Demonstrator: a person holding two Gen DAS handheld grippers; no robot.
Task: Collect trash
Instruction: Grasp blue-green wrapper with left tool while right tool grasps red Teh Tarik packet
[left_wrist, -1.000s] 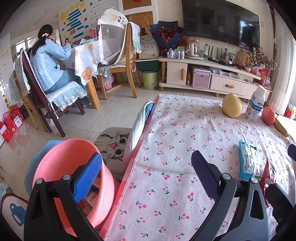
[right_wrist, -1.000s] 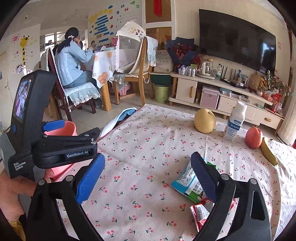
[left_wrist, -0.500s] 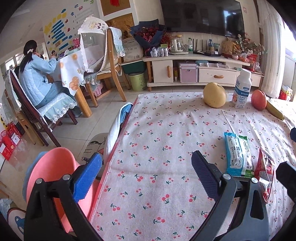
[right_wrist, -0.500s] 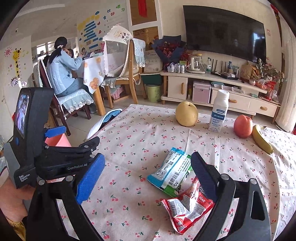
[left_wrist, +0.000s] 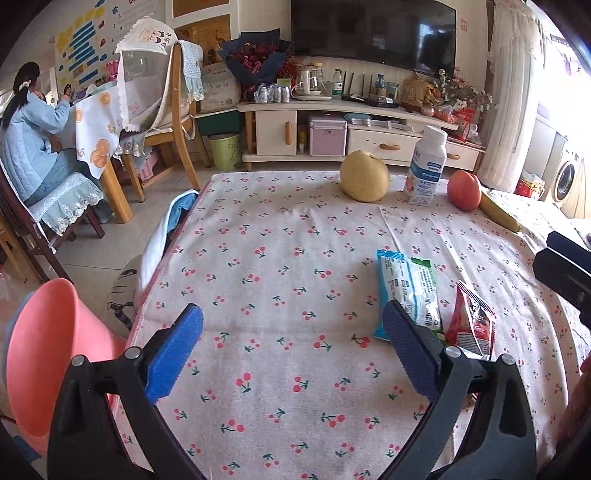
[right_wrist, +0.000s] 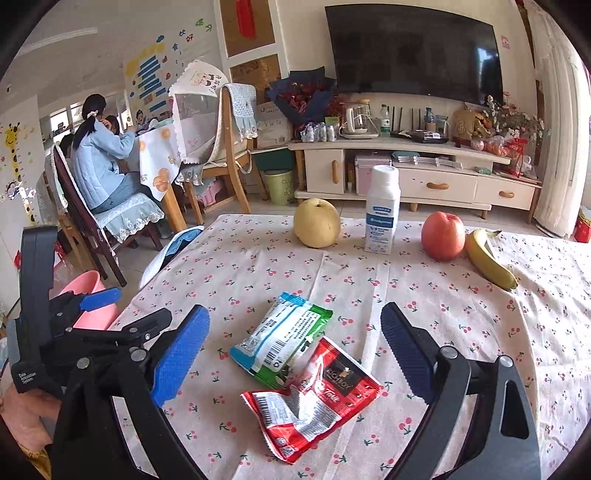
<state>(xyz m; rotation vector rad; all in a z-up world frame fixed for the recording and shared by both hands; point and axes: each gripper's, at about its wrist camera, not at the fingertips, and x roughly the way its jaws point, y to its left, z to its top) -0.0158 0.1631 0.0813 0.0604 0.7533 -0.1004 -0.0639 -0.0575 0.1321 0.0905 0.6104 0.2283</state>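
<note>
Red wrapper (right_wrist: 312, 404) lay crumpled on the cherry-print tablecloth (right_wrist: 461, 317), overlapping the blue-green wrapper (right_wrist: 282, 341). Both sat between and ahead of the right gripper (right_wrist: 295, 354), jaws wide, empty. Left gripper (left_wrist: 293, 349) was also wide, empty, wrappers just to its right. Pink bin (left_wrist: 48, 354) stood beyond the table's left edge; bare cloth lay around.

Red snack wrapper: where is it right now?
In the right wrist view the red snack wrapper lies on the cherry-print tablecloth, overlapping the blue-green wrapper, low between the open right claw tips.
</note>
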